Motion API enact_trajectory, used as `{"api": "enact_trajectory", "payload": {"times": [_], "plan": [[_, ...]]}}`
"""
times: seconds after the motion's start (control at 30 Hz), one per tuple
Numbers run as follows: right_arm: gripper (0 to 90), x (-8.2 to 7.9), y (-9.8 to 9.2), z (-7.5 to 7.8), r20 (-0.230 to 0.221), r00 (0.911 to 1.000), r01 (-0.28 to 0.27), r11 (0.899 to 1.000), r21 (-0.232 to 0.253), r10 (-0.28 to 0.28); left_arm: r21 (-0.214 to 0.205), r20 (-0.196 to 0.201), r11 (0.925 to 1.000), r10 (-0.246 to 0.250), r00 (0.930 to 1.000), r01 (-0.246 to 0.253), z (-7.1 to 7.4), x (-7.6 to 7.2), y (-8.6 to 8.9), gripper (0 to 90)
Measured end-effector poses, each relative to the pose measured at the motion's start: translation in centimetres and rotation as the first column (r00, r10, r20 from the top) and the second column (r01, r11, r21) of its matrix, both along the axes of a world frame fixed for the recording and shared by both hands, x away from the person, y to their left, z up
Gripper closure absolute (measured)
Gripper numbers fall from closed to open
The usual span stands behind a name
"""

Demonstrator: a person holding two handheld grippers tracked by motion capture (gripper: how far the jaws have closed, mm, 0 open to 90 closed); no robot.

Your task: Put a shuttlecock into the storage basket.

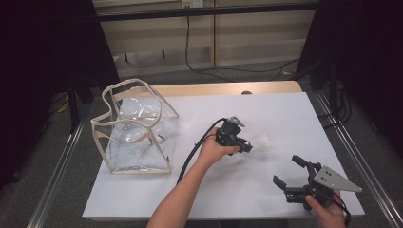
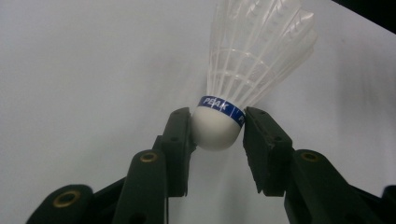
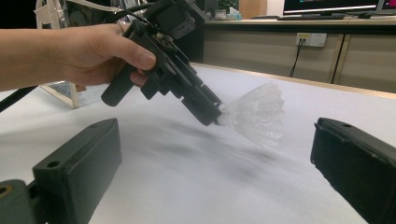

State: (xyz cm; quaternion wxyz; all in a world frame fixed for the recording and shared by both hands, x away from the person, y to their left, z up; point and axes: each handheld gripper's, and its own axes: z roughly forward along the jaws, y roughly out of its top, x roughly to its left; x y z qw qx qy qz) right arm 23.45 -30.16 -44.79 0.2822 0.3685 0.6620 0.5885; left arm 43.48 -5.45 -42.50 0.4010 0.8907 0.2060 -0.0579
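A white feather shuttlecock (image 2: pixel 252 56) with a white cork and a blue band sits between my left gripper's jaws, and my left gripper (image 2: pixel 217 133) is shut on the cork. In the high view that gripper (image 1: pixel 249 145) is near the middle of the white table, with the shuttlecock (image 1: pixel 262 141) pointing right. In the right gripper view the shuttlecock (image 3: pixel 258 114) hangs just above the table, feathers tilted down, at the tip of my left gripper (image 3: pixel 212 116). My right gripper (image 1: pixel 285 169) is at the front right, open wide and holding nothing, with its jaws (image 3: pixel 215 135) aimed at the shuttlecock.
A clear plastic bag (image 1: pixel 135 128) with beige trim stands open at the table's left side. The white table sheet (image 1: pixel 266 109) runs to a wooden strip at the back. Metal rails flank the table, and cables lie on the floor behind it.
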Motion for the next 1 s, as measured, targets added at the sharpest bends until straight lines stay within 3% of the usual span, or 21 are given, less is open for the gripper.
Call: {"api": "enact_trajectory", "payload": {"times": [0.47, 1.0], "plan": [[1.7, 0.0, 0.2, 0.0, -0.003, 1.0000, 0.000, 1.000, -0.003, 0.000, 0.000, -0.026, 0.9997, 0.023, 0.9994, -0.023, 2.3, -0.2, 1.9, 62.7], [1.7, 0.1, 0.4, 0.0, -0.003, 1.0000, -0.007, 1.000, -0.007, 0.007, 0.019, -0.037, 0.9987, 0.048, 0.9982, -0.047, 3.9, -0.2, 4.0, 62.7]]}}
